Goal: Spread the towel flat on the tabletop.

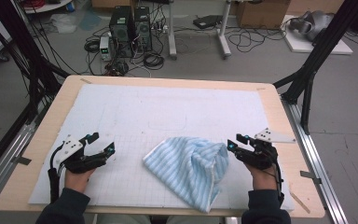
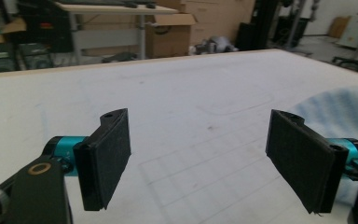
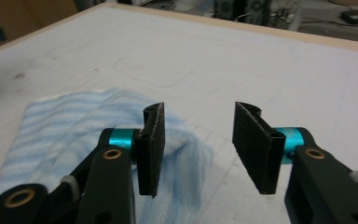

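A crumpled blue-and-white striped cloth (image 1: 191, 168) lies on the white gridded mat (image 1: 168, 112), toward the near edge. My right gripper (image 1: 235, 142) hovers just off the cloth's right edge, jaws apart with nothing between them. In the right gripper view the cloth (image 3: 65, 126) lies behind and left of the left jaw, and the right gripper (image 3: 198, 140) frames bare mat. My left gripper (image 1: 102, 143) stands open over bare mat, well left of the cloth. In the left gripper view the left gripper (image 2: 200, 140) holds nothing, and the cloth (image 2: 335, 112) shows at the right edge.
The mat covers a wooden table (image 1: 284, 140) with a bare rim all round. Black frame posts (image 1: 307, 84) rise at both far corners. On the floor beyond are computer towers (image 1: 130, 30), cables and cardboard boxes (image 1: 261, 11).
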Motion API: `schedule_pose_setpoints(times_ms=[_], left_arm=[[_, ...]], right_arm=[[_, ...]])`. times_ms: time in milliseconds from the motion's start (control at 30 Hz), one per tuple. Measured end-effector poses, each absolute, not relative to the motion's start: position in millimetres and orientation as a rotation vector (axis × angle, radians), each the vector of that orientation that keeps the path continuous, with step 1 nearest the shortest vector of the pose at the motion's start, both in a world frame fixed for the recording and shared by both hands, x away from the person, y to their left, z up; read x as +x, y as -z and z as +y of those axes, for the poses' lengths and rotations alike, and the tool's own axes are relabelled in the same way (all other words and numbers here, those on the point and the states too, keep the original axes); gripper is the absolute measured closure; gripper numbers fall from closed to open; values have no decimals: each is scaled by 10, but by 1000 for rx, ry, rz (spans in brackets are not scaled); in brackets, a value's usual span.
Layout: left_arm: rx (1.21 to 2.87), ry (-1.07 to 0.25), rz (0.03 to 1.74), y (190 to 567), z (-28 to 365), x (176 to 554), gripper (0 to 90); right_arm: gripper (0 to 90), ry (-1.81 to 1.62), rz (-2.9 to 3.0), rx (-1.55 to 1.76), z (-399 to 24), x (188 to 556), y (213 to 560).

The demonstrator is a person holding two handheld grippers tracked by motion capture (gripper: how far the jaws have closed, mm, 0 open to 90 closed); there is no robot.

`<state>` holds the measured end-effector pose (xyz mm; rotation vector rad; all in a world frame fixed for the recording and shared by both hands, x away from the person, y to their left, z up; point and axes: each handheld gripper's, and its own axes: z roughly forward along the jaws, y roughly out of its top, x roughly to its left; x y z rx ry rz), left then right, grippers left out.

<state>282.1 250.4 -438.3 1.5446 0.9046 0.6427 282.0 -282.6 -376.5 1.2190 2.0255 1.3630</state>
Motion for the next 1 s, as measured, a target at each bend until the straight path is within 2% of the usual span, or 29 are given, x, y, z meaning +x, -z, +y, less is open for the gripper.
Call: schedule_pose_setpoints(times_ms=[267,367,400,433,567,700,733,767,800,833,867,933,1000], left_arm=[[1648,-489,793,4122,1904,3027,213],[1655,-417,788,4114,1774,3074,223],[1695,-358,766,4131,1631,3115,249],[1695,-358,766,4131,1631,3115,262],[1825,-295,767,4250,1360,3167,304],[2043,-238,767,4401,1181,3200,378],[2043,-238,767,4401,1181,3200,404],[2070,-233,775,4418,1168,3201,476],[2138,-253,777,4442,1151,3198,476],[2157,-262,768,4461,1145,3185,584],[2154,-258,759,4455,1161,3174,584],[2159,-272,740,4428,1206,3147,794],[2142,-261,725,4404,1352,3091,826]], right_arm=[[440,-1330,2031,1258,-2740,2923,3884],[446,-1344,2032,1252,-2742,2936,3928],[446,-1341,2034,1271,-2738,2952,3964],[446,-1341,2034,1271,-2738,2952,3964],[446,-1338,2042,1270,-2715,2954,3986],[443,-1334,2045,1275,-2708,2973,4002],[444,-1332,2047,1276,-2706,2984,4006],[444,-1333,2052,1276,-2703,2993,4010],[444,-1333,2052,1276,-2703,2993,4010],[445,-1333,2062,1282,-2675,3014,4019],[445,-1333,2062,1282,-2675,3014,4019],[447,-1322,2084,1277,-2625,3046,4026],[448,-1327,2084,1274,-2601,3062,4014]])
